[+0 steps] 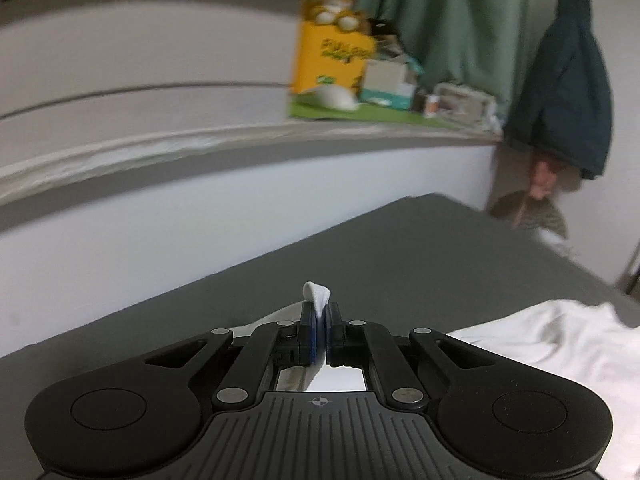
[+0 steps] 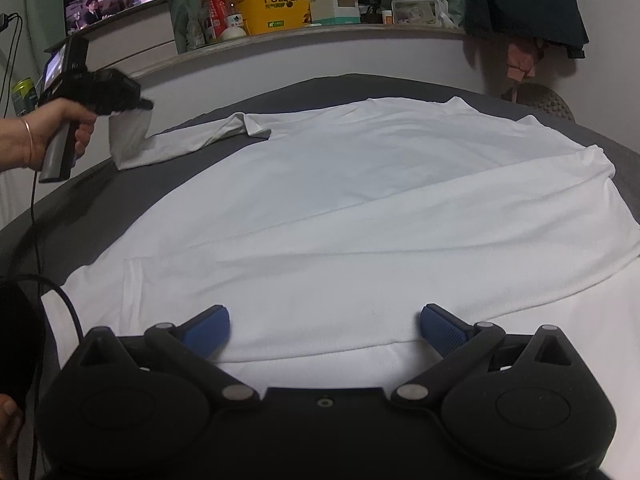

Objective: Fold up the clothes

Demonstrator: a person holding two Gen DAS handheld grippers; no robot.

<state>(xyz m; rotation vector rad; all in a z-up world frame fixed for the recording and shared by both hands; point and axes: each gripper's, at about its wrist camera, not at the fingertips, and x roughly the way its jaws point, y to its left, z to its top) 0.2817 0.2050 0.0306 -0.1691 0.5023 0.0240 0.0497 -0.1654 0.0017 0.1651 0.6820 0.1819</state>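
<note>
Right tongs (image 2: 325, 326) hover spread wide over a white shirt (image 2: 360, 200) laid flat. Left tongs (image 1: 320, 330) pinch its sleeve (image 2: 168, 140), lifted, likely for folding inward.

You are facing a pale wall (image 2: 360, 60) with a cluttered ledge (image 2: 320, 32) running along it. Green curtains (image 1: 460, 20) are hanging behind, and a dark jacket (image 1: 564, 80) is hanging at the right.

Open dark bed surface (image 2: 132, 200) left of white shirt (image 2: 360, 216); cluttered ledge (image 2: 320, 34) and hanging dark jacket (image 1: 560, 92) blocking far side.
</note>
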